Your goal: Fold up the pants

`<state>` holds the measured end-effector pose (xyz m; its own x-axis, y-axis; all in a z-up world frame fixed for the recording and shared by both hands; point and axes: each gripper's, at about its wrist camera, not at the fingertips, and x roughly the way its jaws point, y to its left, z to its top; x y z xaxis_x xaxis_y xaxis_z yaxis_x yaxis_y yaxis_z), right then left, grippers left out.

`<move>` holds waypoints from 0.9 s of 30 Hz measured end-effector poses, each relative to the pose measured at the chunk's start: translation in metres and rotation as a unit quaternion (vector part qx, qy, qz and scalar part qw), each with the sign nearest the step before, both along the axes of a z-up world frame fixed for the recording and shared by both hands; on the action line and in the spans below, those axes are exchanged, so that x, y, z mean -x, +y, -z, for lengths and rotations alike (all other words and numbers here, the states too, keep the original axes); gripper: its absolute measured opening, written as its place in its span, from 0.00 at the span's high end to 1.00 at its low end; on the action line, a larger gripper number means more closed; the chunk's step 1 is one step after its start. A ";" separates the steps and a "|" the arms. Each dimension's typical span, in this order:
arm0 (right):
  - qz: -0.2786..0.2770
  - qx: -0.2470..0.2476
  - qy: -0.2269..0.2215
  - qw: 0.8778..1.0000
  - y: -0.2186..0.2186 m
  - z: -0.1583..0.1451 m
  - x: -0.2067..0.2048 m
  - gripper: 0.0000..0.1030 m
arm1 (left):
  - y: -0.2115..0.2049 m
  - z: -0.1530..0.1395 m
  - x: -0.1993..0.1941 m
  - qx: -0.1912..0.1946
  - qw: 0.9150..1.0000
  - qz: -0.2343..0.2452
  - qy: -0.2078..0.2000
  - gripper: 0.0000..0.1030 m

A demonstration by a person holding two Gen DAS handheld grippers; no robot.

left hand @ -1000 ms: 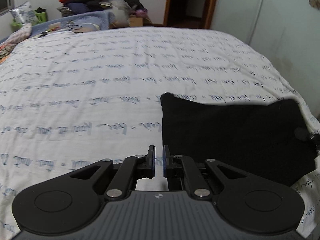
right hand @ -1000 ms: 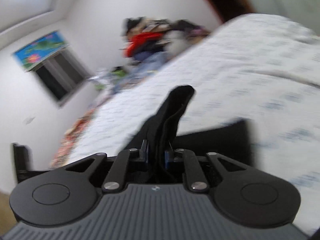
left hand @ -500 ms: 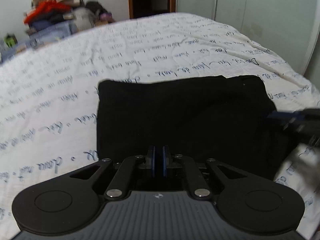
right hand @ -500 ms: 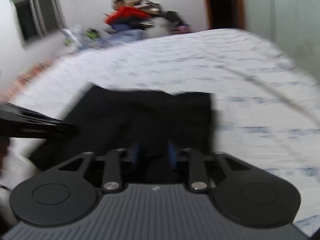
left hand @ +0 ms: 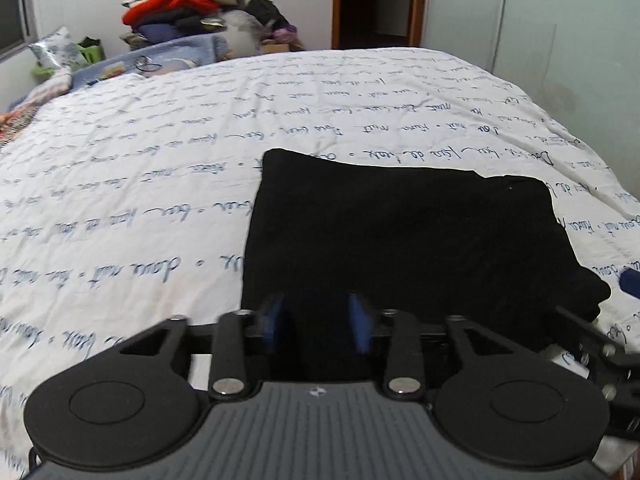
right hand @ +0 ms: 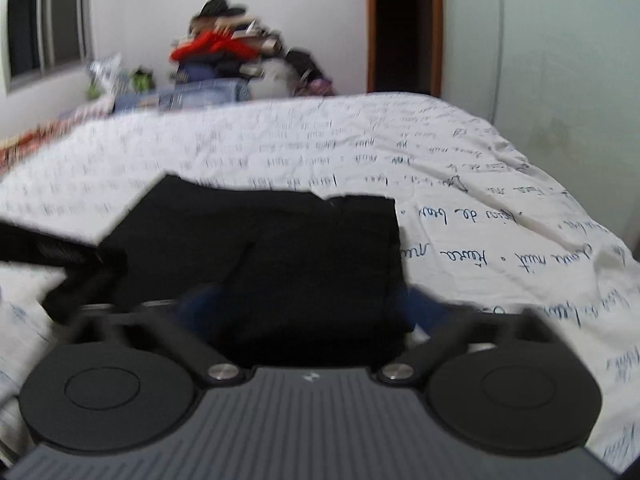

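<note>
Pants (left hand: 420, 236) lie folded into a black rectangle on the bed (left hand: 160, 184), in the lower right of the left wrist view and the lower middle of the right wrist view. We go from the biggest thing down.

We see the bed filling most of both frames, under a white cover printed with lines of dark blue handwriting. Behind its far edge, in the upper left of each view, stands a heap of clothes (left hand: 180, 12) with a red garment on top. A dark doorway (left hand: 376, 4) opens at the upper middle, and pale wardrobe doors (left hand: 540, 40) run down the upper right.

We find the folded pants resting flat, with an uneven step along the far edge where one layer ends short of the other.

We hold the left gripper (left hand: 318, 326) at the bottom of its own view, over the near left edge of the pants. Its jaws have just been opening and now stand released, the dark cloth showing in the gap with the blue pads (left hand: 362, 326) clear of it.

We hold the right gripper (right hand: 310, 308) low over the near edge too. Its jaws have just been opening and stand spread wide, let go, the blurred pads on either side of the pants.
</note>
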<state>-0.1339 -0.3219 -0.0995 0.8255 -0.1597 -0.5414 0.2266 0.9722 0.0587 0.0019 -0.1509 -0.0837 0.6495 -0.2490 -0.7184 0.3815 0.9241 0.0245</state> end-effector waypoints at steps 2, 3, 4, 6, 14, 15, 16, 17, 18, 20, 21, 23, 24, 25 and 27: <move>0.018 0.013 0.015 1.000 0.016 -0.004 0.005 0.00 | 0.001 -0.003 0.008 -0.007 1.000 -0.002 -0.011 0.37; 0.022 0.022 0.024 0.999 0.024 -0.006 0.006 0.00 | 0.002 -0.005 0.012 -0.010 1.000 -0.002 -0.018 0.33; 0.023 0.025 0.027 0.999 0.028 -0.007 0.007 0.00 | 0.002 -0.007 0.016 -0.014 1.000 -0.001 -0.025 0.32; 0.024 0.018 0.031 0.999 0.035 -0.010 0.014 0.00 | 0.003 -0.010 0.022 -0.022 0.999 0.000 -0.030 0.31; 0.027 -0.027 0.068 0.997 0.045 -0.008 0.027 0.00 | 0.005 -0.008 0.033 -0.028 1.000 0.009 -0.007 0.31; 0.028 -0.026 0.070 0.997 0.045 -0.008 0.027 0.00 | 0.005 -0.007 0.033 -0.029 1.000 0.009 -0.004 0.30; 0.029 -0.024 0.072 0.997 0.045 -0.008 0.027 0.00 | 0.005 -0.007 0.033 -0.028 1.000 0.008 -0.002 0.30; 0.030 -0.024 0.072 0.997 0.045 -0.008 0.027 0.00 | 0.005 -0.006 0.034 -0.027 1.000 0.008 0.000 0.27; 0.032 -0.023 0.073 0.997 0.044 -0.008 0.027 0.00 | 0.006 -0.006 0.034 -0.027 1.000 0.008 0.002 0.22; 0.036 -0.023 0.076 0.996 0.043 -0.008 0.026 0.00 | 0.007 -0.007 0.035 -0.024 1.000 0.005 0.001 0.20; 0.037 -0.024 0.079 0.996 0.043 -0.007 0.026 0.00 | 0.007 -0.007 0.036 -0.023 1.000 0.004 0.001 0.20; 0.039 -0.027 0.084 0.995 0.042 -0.006 0.026 0.00 | 0.008 -0.008 0.037 -0.021 1.000 0.005 0.002 0.20; 0.039 -0.027 0.085 0.995 0.042 -0.006 0.025 0.00 | 0.009 -0.008 0.037 -0.020 1.000 0.005 0.004 0.20; 0.039 -0.028 0.086 0.995 0.043 -0.005 0.025 0.00 | 0.009 -0.008 0.037 -0.020 1.000 0.005 0.006 0.20; 0.037 -0.027 0.088 0.995 0.043 -0.005 0.025 0.00 | 0.010 -0.007 0.037 -0.021 1.000 0.004 0.013 0.20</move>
<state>-0.1585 -0.2784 -0.0940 0.7050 -0.1828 -0.6852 0.3079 0.9493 0.0637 -0.0355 -0.1405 -0.0766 0.6286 -0.2243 -0.7447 0.3907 0.9190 0.0531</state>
